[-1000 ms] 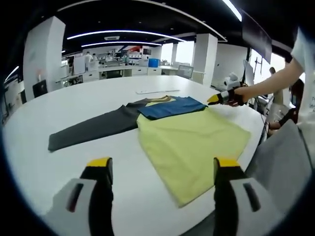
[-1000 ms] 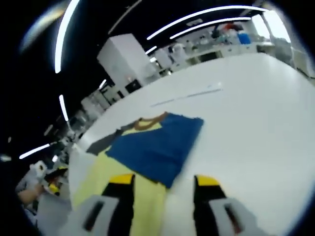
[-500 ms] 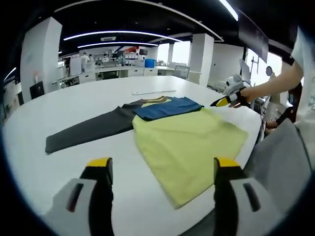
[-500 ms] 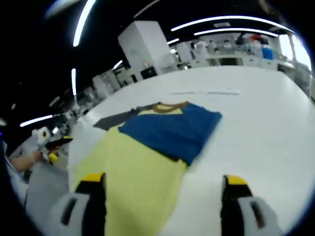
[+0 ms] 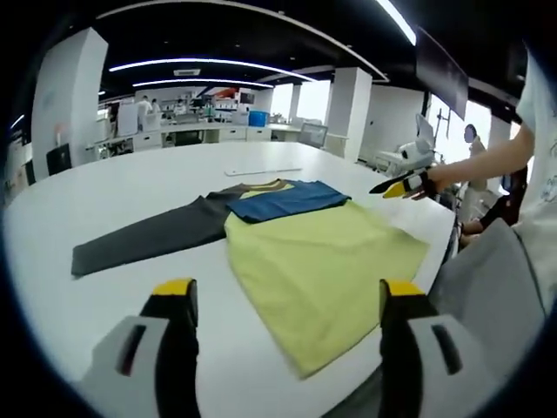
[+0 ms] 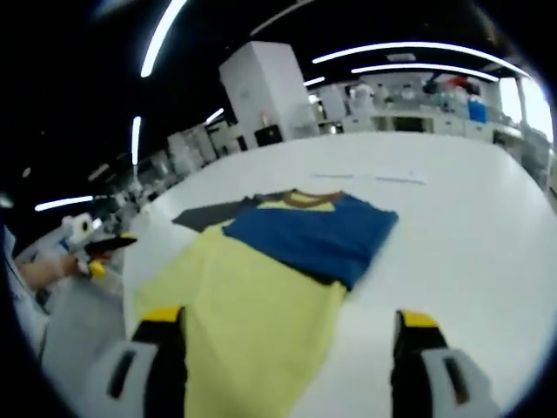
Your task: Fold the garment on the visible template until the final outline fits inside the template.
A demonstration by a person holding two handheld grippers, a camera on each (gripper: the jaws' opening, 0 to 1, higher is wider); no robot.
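A yellow shirt (image 5: 318, 261) lies flat on the white table (image 5: 113, 192). One blue sleeve (image 5: 287, 199) is folded over its chest, and the other dark grey sleeve (image 5: 139, 239) stretches out to the left. In the right gripper view the same shirt (image 6: 252, 305) lies ahead with the blue sleeve (image 6: 318, 235) across its top. My left gripper (image 5: 283, 300) is open above the near table edge, holding nothing. My right gripper (image 6: 283, 326) is open over the shirt's hem, holding nothing; it also shows held above the shirt's far side (image 5: 396, 185).
A thin pale strip (image 5: 261, 171) lies on the table beyond the shirt. The table edge (image 5: 439, 252) runs close by the shirt's right side, where a person's grey clothing (image 5: 496, 287) stands. Desks, pillars and people fill the room behind.
My right gripper has drawn back and up from the blue sleeve, its jaws wider apart than a second ago. The left gripper's view has shifted only slightly.
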